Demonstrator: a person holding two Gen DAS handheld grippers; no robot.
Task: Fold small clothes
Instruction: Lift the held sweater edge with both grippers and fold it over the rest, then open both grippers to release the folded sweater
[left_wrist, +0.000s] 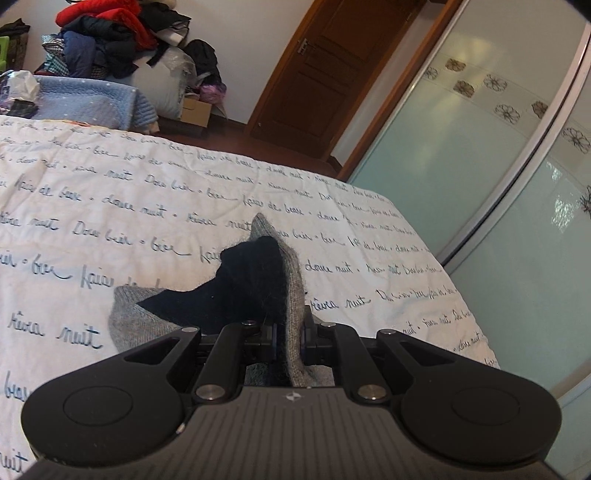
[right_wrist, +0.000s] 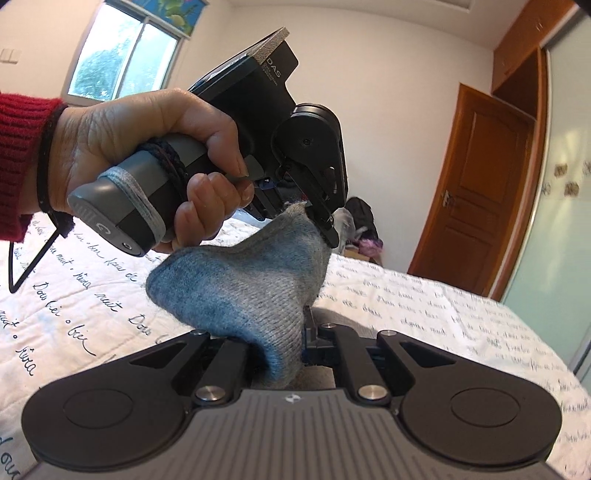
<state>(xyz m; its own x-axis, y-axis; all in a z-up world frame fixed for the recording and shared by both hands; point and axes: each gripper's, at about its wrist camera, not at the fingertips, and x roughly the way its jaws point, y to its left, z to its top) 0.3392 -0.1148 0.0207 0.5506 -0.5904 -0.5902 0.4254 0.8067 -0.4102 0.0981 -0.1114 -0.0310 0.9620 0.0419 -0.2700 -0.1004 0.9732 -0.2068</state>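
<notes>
**Grey sock held between two grippers over the bed**

Both grippers are clamped on the same grey sock, which hangs in the air between them above the bed cover, a white quilt printed with lines of dark handwriting.

In the right wrist view, the right gripper has its jaws closed tight on one end of the sock, the knit bunched and squeezed between them. The sock rises from there to the left gripper, which pinches the other end with its jaws closed. A hand in a red knitted sleeve grips that tool by its grey handle, a dark cord looped round the wrist.

In the left wrist view, the left gripper shows the sock caught edge-on between its closed jaws. Beyond them the sock opens out, showing a black inner side framed by the grey outer knit, with one lobe sagging to the left near the quilt; whether it touches cannot be told.

Past the bed stand a brown wooden door, a frosted sliding door with flower motifs and a heap of clothes against the far wall
</notes>
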